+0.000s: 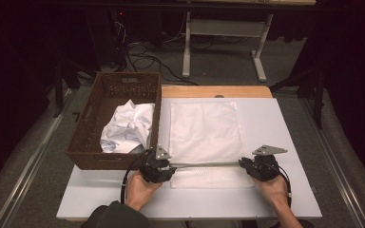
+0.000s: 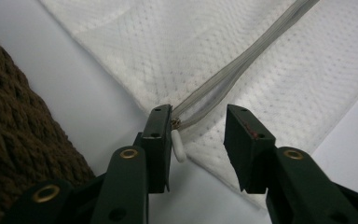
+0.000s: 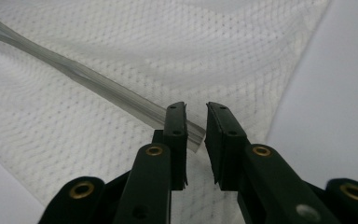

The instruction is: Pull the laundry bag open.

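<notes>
High view: the mesh bag (image 1: 205,137) lies flat on the white board (image 1: 275,118), just right of the basket (image 1: 88,128), with its zipper (image 1: 204,164) running along the near end between the two grippers. Left gripper (image 1: 171,167) sits at the bag's near left corner, beside the basket's near right corner; the right gripper (image 1: 243,163) sits at the bag's near right corner. In the left gripper view, the jaws stand wide apart over the bag (image 2: 242,56) corner; the white zipper pull (image 2: 178,145) rests against the inner face of the left jaw, at the end of the zipper (image 2: 242,60), and nothing is clamped. The basket (image 2: 14,140) wall is close at the left of that view. In the right gripper view, the jaws are nearly closed with a narrow gap, the end of the zipper (image 3: 98,88) tape lying between them; whether the pads pinch the tape cannot be told. Crumpled white cloth (image 1: 128,127) lies inside the basket, left of the bag. A hand (image 1: 140,189) holds each gripper from the board's near edge.
</notes>
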`<action>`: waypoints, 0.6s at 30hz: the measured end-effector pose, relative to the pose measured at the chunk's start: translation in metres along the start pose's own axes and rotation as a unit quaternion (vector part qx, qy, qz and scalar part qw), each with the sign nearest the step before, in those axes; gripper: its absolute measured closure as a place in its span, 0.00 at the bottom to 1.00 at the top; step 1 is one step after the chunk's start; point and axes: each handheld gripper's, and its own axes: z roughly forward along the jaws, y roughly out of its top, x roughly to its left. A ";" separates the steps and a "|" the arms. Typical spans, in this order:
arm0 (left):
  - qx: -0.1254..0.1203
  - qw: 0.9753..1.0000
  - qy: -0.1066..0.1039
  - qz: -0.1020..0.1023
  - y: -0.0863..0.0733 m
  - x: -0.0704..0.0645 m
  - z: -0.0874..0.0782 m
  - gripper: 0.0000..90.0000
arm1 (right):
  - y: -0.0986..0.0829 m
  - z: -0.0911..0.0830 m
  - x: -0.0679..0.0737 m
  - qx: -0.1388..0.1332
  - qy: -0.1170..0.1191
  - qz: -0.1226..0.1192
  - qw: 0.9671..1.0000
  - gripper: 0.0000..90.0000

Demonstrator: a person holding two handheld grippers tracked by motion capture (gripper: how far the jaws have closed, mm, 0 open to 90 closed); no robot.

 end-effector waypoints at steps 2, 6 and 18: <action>-0.017 1.000 -0.005 -0.003 0.002 -0.003 -0.001 0.61 | 0.000 0.002 0.002 0.005 0.002 0.001 1.000 0.81; -0.033 0.999 -0.017 0.004 0.005 -0.007 0.001 0.55 | -0.001 0.004 0.002 0.006 0.009 0.011 1.000 0.71; -0.015 0.998 -0.035 0.051 0.018 -0.027 0.027 0.52 | 0.008 0.010 0.011 -0.001 0.030 0.008 1.000 0.59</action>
